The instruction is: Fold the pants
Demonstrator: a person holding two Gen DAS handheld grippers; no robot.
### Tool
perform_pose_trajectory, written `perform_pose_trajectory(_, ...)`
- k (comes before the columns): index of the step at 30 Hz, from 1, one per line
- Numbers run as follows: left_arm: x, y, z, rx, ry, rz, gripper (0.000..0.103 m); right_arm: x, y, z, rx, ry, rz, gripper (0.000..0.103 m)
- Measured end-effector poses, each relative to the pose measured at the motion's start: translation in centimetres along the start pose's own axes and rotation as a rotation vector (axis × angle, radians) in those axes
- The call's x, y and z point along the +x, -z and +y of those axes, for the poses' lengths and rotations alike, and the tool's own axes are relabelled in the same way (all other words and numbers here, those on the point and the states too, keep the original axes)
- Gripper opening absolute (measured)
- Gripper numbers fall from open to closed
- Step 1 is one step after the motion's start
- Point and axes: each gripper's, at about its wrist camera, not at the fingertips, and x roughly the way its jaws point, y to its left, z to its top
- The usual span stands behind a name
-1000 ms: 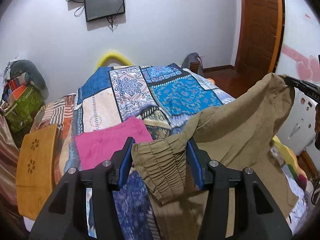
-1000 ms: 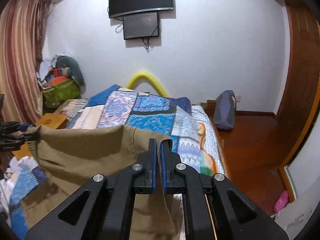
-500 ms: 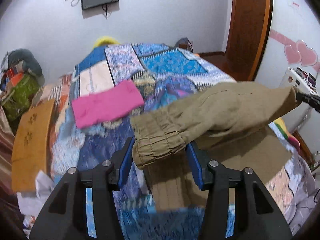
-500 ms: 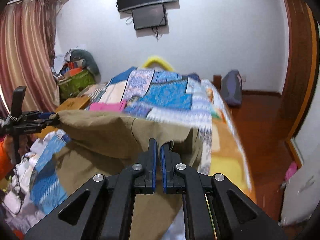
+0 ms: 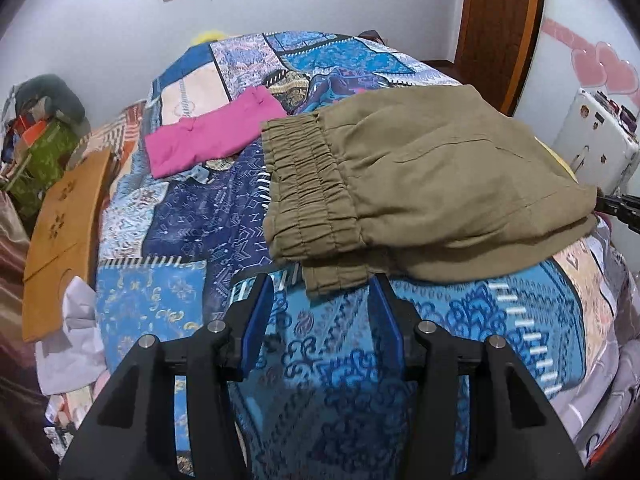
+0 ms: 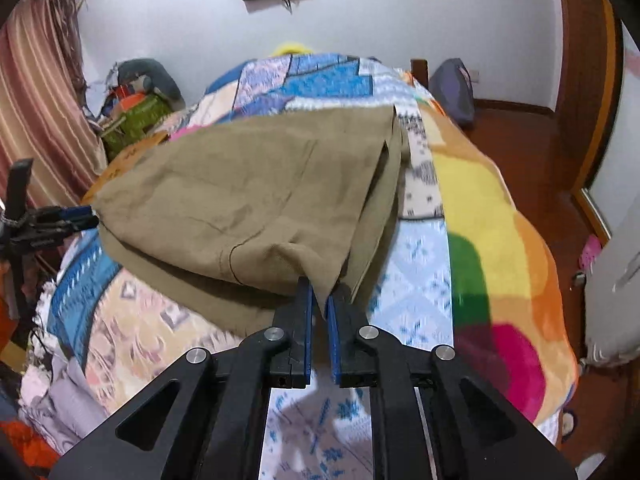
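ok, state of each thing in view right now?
olive pants: folded over, lying on the bed
left gripper: jaws open, holding nothing
right gripper: jaws nearly closed, pinching a pants corner
pink garment: folded, flat on the bedspread

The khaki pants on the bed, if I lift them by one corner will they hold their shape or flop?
The khaki pants probably flop: the fabric sags and creases where the right gripper holds a corner. The gathered elastic waistband looks thicker, so it may hang heavier. The folded layers could slide apart.
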Motion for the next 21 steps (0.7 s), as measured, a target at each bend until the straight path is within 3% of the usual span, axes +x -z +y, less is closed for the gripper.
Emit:
perform_pose_trajectory(5,-2.4,-1.0,-1.6,0.082,-0.031,-0.059,0.051,-1.6,0.9,0.3,-0.036,0.028,0.006,0.011)
perform_pose_trajectory(10,-3.3,-2.7,-4.3,0.189,-0.016,-0.107,0.051,-3.6,0.5,0.6,-0.049,0.056,-0.039,0.014)
perform_pose_trajectory(14,-1.5,-3.0,-6.7,0.317,-0.037,-0.079,0.057,-4.5,-0.2,1.4,-0.058,0.040,-0.067,0.019)
perform_pose_trajectory(18,0.4,-2.6,-7.9,0.399,-0.024,-0.033,0.064,-4.0,-0.7,3.1,-0.098,0.010,-0.078,0.038)
perform_pose_trajectory(21,1.6,-2.4,-8.7,0.457,-0.043,-0.023,0.065,-2.9,-1.1,4.8,-0.129,-0.032,-0.066,0.039)
